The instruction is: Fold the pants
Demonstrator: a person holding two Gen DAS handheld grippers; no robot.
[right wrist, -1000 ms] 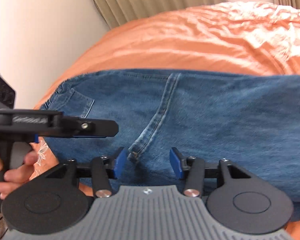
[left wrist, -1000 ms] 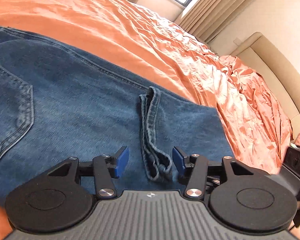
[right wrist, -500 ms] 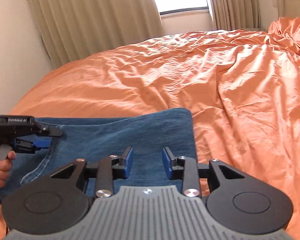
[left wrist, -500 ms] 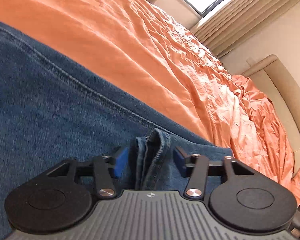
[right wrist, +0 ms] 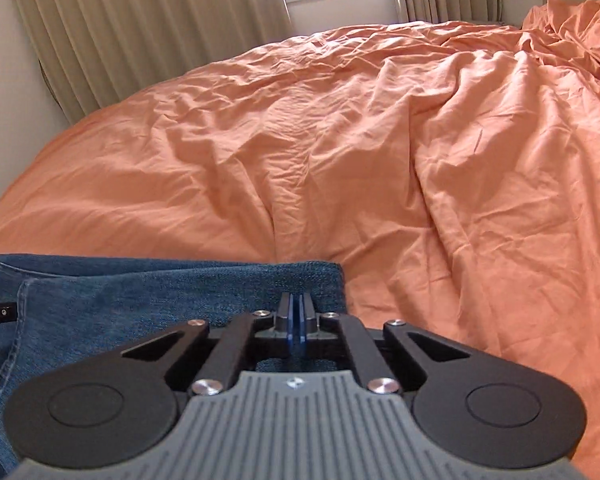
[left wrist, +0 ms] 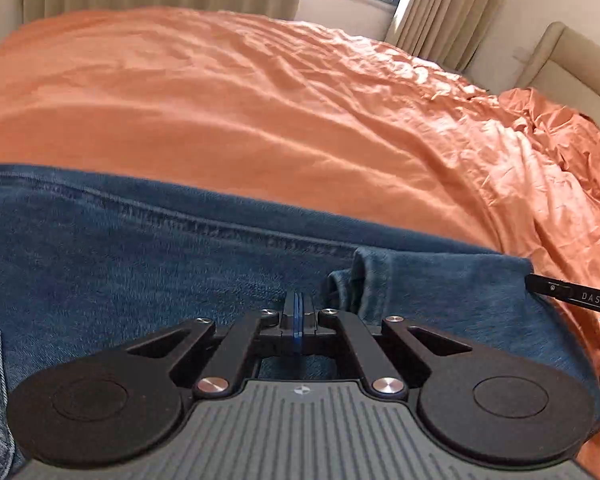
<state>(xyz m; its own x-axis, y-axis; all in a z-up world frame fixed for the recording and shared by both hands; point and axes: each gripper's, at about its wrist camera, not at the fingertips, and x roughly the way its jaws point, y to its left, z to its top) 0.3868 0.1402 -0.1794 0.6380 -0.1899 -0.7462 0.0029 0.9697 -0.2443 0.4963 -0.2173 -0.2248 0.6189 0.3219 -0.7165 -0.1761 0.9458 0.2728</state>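
We can read only the white letters "DAS" on the black bar of the other handheld gripper [left wrist: 572, 295] at the left wrist view's right edge.

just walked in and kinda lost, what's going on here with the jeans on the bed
A person is folding a pair of blue jeans laid out on a bed with an orange sheet, using a handheld gripper in each hand. The left gripper is shut, low over the denim beside a bunched seam. The right gripper is shut at the jeans' end near the corner. Whether either has actually pinched fabric can't be made out. No lift or fold has begun.
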